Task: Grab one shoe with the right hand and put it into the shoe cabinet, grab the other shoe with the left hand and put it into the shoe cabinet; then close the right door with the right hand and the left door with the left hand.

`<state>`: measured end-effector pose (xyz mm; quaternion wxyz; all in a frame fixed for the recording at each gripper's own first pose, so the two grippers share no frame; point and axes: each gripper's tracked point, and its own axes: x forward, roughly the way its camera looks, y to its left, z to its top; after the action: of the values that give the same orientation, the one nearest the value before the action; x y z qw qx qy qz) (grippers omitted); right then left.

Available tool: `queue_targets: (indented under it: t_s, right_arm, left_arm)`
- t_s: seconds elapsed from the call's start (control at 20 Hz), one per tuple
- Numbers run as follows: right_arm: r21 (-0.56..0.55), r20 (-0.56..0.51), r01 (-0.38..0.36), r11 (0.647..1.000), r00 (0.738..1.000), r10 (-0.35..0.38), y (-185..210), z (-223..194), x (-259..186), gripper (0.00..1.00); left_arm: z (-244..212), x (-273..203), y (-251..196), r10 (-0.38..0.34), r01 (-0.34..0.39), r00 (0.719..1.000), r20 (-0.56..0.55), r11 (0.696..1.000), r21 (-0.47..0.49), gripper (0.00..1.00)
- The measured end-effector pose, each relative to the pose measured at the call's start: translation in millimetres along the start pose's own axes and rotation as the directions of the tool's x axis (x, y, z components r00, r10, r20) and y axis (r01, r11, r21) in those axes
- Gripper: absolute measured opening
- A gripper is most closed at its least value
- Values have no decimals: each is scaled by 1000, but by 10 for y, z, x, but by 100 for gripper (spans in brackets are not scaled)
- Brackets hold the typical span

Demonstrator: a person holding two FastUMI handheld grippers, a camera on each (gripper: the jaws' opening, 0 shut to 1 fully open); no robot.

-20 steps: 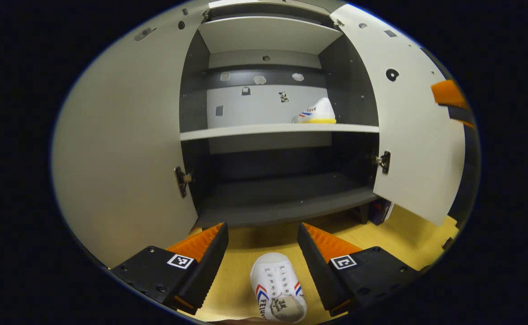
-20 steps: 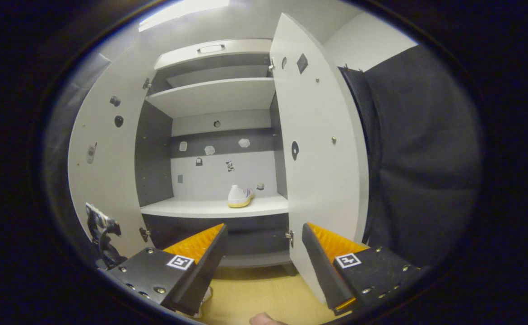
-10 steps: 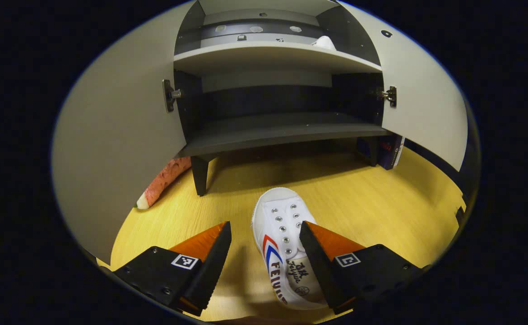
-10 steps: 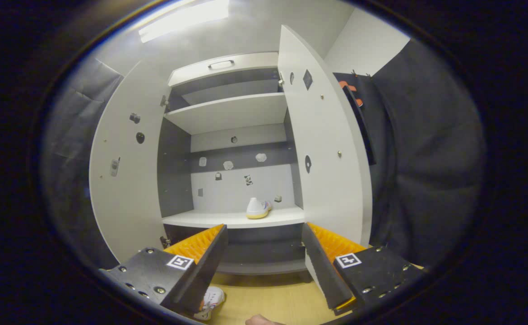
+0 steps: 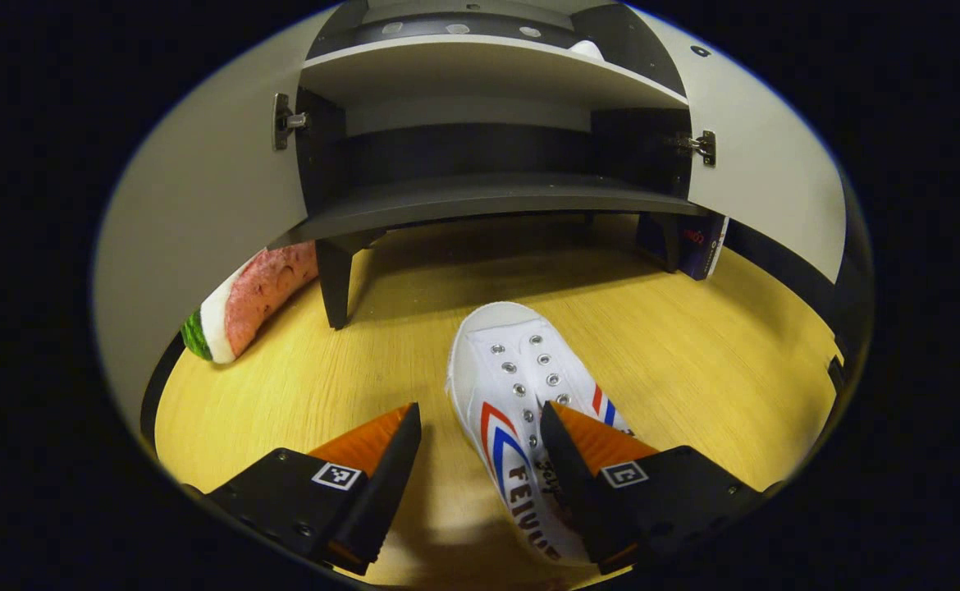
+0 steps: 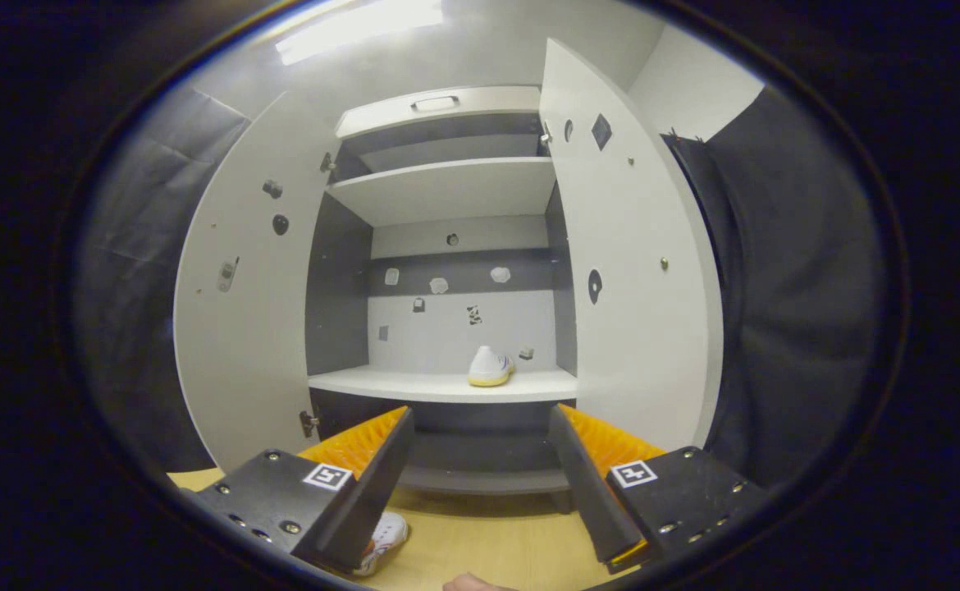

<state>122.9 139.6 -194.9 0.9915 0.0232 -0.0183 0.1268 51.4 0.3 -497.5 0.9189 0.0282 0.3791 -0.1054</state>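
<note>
The heel of the shoe [image 5: 521, 410] on the floor [image 5: 693, 361] is hidden behind the right finger of the left gripper [image 5: 480, 472], and whether that finger touches the shoe cannot be told in the left gripper view. The left gripper's jaws are spread wide; the shoe's toe is seen ahead of them, pointing toward the cabinet [image 5: 480, 193], while its side lies between them, nearer the right finger. A watermelon-slice toy [image 5: 242, 304] is partly covered by the left door [image 5: 193, 205], ahead and left of the jaws. In the right gripper view, the right gripper [image 6: 480, 484] is held with jaws wide and nothing between them; the second shoe [image 6: 490, 366] is seen on the middle shelf [image 6: 414, 384], above and just beyond the jaws. Both doors are shown open there, the right door [image 6: 636, 271] ahead and right. A corner of the floor shoe is glimpsed under the left finger.
</note>
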Motion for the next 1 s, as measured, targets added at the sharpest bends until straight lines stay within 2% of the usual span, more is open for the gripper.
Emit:
queue_targets:
  t_s: [0.1,0.15,0.2,0.25,0.3,0.4,0.45,0.5,0.6,0.65,0.9,1.0]
  right_arm:
    - [7,-5,11,1000,1000,-11,-53,-49,-16,98]
    - [15,-11,9,1000,1000,-9,-64,-71,-32,98]
    - [18,-13,7,1000,1000,-7,-74,-89,-33,98]
    - [20,-16,9,1000,1000,-9,-102,-108,-36,98]
    - [20,-17,13,1000,1000,-12,-124,-111,-42,98]
    - [24,-18,6,1000,1000,-5,-128,-115,-63,98]
    - [29,-19,-1,1000,1000,1,-123,-118,-76,98]
    - [32,-18,-5,999,1000,5,-125,-112,-96,98]
    - [30,-9,-8,1000,1000,8,-161,-57,-117,98]
    - [34,-6,-8,999,1000,9,-175,-49,-139,98]
    - [42,-5,0,999,1000,0,-279,-41,-200,98]
    - [49,-5,-3,999,1000,3,-312,-26,-225,98]
  left_arm:
    - [-48,-5,-81,-28,27,999,-23,999,-46,92]
    - [-48,-15,-135,-27,25,999,-32,998,-61,89]
    - [-73,-26,-142,-8,7,1000,-30,999,-38,61]
    - [-22,13,-151,21,-21,999,-29,1000,0,60]
    - [-46,-15,-99,51,-50,997,-49,999,21,48]
    - [-20,-8,-110,70,-69,995,-65,997,27,18]
    - [0,-27,-105,75,-72,994,-83,997,37,14]
    - [71,-38,-83,88,-84,993,-74,995,54,3]
    - [203,-87,-72,101,-95,993,-56,991,95,4]
    - [302,-142,-82,96,-93,995,-32,991,98,1]
    - [932,-573,-134,66,-73,995,72,994,86,1]
    - [1262,-708,-99,82,-93,988,134,992,83,1]
